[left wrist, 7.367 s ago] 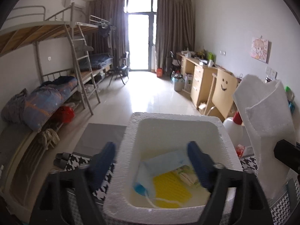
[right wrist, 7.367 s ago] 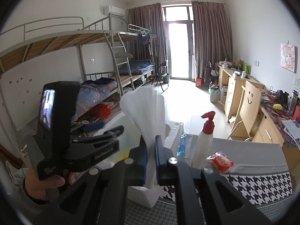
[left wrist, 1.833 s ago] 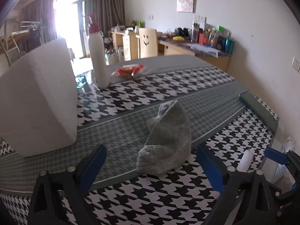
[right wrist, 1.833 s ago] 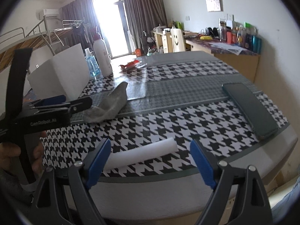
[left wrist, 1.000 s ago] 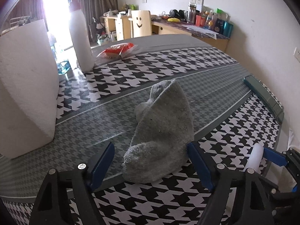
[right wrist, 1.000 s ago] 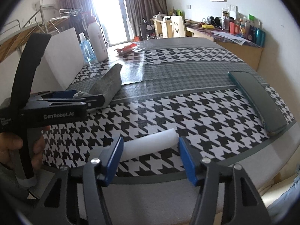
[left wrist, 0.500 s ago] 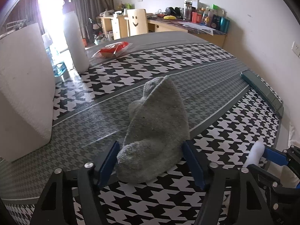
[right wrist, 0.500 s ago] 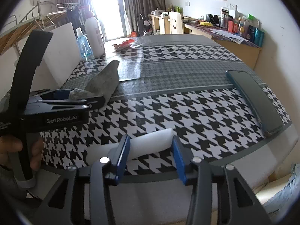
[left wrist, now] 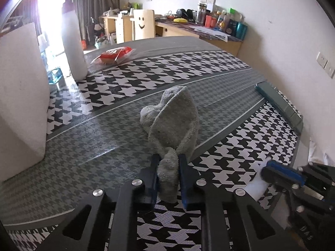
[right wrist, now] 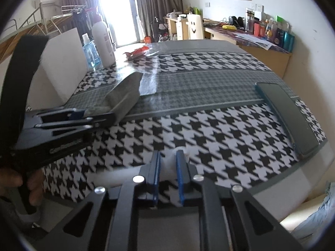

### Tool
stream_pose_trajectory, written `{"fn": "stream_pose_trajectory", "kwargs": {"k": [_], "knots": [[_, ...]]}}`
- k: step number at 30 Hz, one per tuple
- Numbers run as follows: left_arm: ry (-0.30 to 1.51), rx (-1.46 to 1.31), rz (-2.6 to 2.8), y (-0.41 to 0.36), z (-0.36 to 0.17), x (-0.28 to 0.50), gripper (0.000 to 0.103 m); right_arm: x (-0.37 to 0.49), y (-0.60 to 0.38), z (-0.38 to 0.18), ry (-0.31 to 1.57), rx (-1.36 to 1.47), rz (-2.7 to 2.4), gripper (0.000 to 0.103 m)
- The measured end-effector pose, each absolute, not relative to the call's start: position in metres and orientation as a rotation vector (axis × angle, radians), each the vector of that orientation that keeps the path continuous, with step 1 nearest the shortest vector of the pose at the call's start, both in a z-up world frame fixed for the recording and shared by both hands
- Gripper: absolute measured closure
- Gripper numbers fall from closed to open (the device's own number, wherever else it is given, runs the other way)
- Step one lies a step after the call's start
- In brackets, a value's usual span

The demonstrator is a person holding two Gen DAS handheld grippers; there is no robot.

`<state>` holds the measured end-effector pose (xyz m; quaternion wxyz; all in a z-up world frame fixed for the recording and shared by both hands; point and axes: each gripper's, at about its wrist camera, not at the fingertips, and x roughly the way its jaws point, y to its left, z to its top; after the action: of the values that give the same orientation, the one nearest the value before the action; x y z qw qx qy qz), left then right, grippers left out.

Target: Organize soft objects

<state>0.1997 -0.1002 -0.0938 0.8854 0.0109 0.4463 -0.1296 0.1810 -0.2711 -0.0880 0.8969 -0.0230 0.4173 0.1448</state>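
A grey sock [left wrist: 173, 121] lies on the houndstooth tablecloth [left wrist: 129, 79]. My left gripper [left wrist: 168, 167] is shut on its near end; it also shows in the right wrist view [right wrist: 98, 116] with the sock [right wrist: 125, 96]. My right gripper [right wrist: 167, 161] is shut on a white foam roll [right wrist: 170, 164] near the table's front edge. The same roll [left wrist: 256, 187] shows in the left wrist view, pinched by the right gripper [left wrist: 264, 170]. A white foam box [left wrist: 21, 96] stands at the left; its inside is hidden.
A white pump bottle [left wrist: 74, 48], a blue bottle [right wrist: 90, 52] and a red packet [left wrist: 113, 55] stand at the table's far left. A dark green flat case [right wrist: 289, 117] lies at the right edge. A desk with a smiley chair [left wrist: 144, 24] stands behind.
Both grippers have closed: the left on the sock's near end, the right on the white foam roll. Earlier, both were over the foam box, the right holding a white foam sheet.
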Motion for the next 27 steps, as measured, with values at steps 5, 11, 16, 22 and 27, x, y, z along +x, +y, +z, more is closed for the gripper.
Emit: {"fn": "stream_pose_trajectory", "kwargs": {"k": [5, 11, 16, 22, 27], "knots": [[0.922, 0.031, -0.294, -0.105, -0.093, 0.197, 0.087, 0.175, -0.281, -0.082, 0.832, -0.016, 0.314, 0.098], [0.888, 0.036, -0.302, -0.105, -0.084, 0.189, 0.087, 0.172, -0.292, -0.072, 0.798, -0.001, 0.314, 0.098], [0.869, 0.043, -0.297, -0.103, -0.078, 0.186, 0.087, 0.172, -0.293, -0.072, 0.811, 0.021, 0.315, 0.098], [0.845, 0.034, -0.305, -0.097, -0.071, 0.179, 0.087, 0.176, -0.302, -0.073, 0.878, 0.095, 0.287, 0.093], [0.841, 0.028, -0.315, -0.092, -0.070, 0.174, 0.087, 0.176, -0.299, -0.078, 0.930, 0.115, 0.292, 0.091]]}}
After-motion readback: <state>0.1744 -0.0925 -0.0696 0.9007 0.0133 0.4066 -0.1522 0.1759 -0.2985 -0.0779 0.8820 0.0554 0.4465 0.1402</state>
